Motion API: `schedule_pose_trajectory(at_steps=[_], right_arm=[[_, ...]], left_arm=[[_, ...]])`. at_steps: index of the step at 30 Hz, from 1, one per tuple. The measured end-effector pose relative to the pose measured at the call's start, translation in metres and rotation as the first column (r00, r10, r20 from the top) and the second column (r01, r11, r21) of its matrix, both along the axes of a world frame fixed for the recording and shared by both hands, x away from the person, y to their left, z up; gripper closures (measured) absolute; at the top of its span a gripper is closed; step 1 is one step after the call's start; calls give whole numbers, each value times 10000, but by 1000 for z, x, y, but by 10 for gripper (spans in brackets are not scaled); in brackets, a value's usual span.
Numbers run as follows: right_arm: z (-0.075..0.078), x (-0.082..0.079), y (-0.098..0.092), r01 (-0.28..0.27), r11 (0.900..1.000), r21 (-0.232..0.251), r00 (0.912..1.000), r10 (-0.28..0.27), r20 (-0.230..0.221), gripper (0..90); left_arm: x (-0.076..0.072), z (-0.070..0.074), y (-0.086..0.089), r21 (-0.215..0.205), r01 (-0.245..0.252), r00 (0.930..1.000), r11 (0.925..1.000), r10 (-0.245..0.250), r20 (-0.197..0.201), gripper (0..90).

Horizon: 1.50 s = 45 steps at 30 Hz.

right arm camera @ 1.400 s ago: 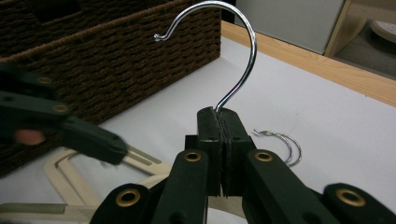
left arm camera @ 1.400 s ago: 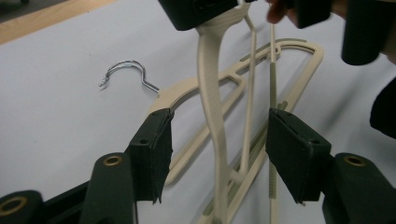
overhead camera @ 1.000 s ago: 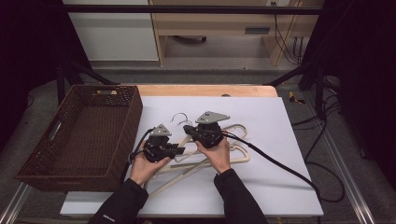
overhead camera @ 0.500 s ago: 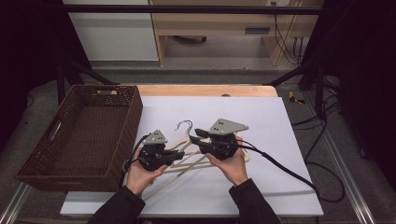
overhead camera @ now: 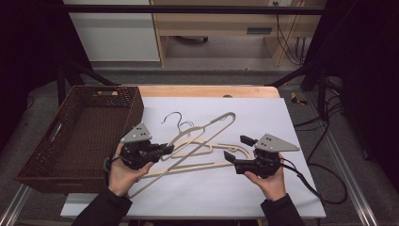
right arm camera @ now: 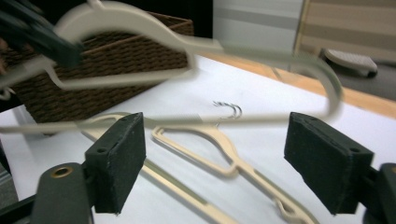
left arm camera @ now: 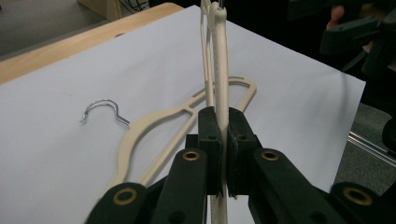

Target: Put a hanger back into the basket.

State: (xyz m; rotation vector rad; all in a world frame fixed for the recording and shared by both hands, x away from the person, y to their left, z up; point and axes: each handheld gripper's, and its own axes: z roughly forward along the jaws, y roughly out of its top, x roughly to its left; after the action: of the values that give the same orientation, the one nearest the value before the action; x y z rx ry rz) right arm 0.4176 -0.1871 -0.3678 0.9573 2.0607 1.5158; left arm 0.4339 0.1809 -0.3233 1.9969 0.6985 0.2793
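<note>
White tabletop (overhead camera: pixel 263 122), wicker basket (overhead camera: pixel 80 136) at its left edge. My left gripper (overhead camera: pixel 162 150) clamps the upper beige hanger (overhead camera: pixel 207 129), raised and tilted above a second hanger (overhead camera: pixel 197 165) lying flat. My right gripper (overhead camera: pixel 236 151), jaws just opened with nothing between, sits apart at right

I can't read any words, numbers or signs here. I see no letters on anything between the jaws or in front of them, and none on anything beside them either.
</note>
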Motion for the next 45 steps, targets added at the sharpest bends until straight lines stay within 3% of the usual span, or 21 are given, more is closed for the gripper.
schedule_pose_trajectory(at_steps=[8, 16, 22, 27, 41, 45], right_arm=[[-12, -5, -30, 886, 9961, -58, 9959, -887, -205, 146], [-12, -8, -38, 1135, 9934, -176, 9934, -1137, -149, 115], [-12, -7, -40, 1258, 9919, -194, 9919, -1261, -150, 107], [-13, -6, -43, 1320, 9912, -126, 9910, -1322, -196, 99], [-12, -6, -48, 1473, 9891, -71, 9891, -1474, -72, 54], [-11, -7, -48, 1519, 9884, 16, 9884, -1519, -66, 49]], left_arm=[[3, 36, 35, -50, -217, 9988, 9998, 219, 434, 865], [20, 50, 83, -57, -915, 9933, 9958, 917, 701, 865], [32, 50, 117, 156, -1498, 9852, 9886, 1479, 862, 865], [42, 47, 140, 254, -1699, 9835, 9851, 1679, 670, 865], [53, 43, 197, 98, -2453, 9688, 9694, 2448, 398, 865], [54, 41, 213, 8, -2742, 9611, 9617, 2740, 354, 864]])
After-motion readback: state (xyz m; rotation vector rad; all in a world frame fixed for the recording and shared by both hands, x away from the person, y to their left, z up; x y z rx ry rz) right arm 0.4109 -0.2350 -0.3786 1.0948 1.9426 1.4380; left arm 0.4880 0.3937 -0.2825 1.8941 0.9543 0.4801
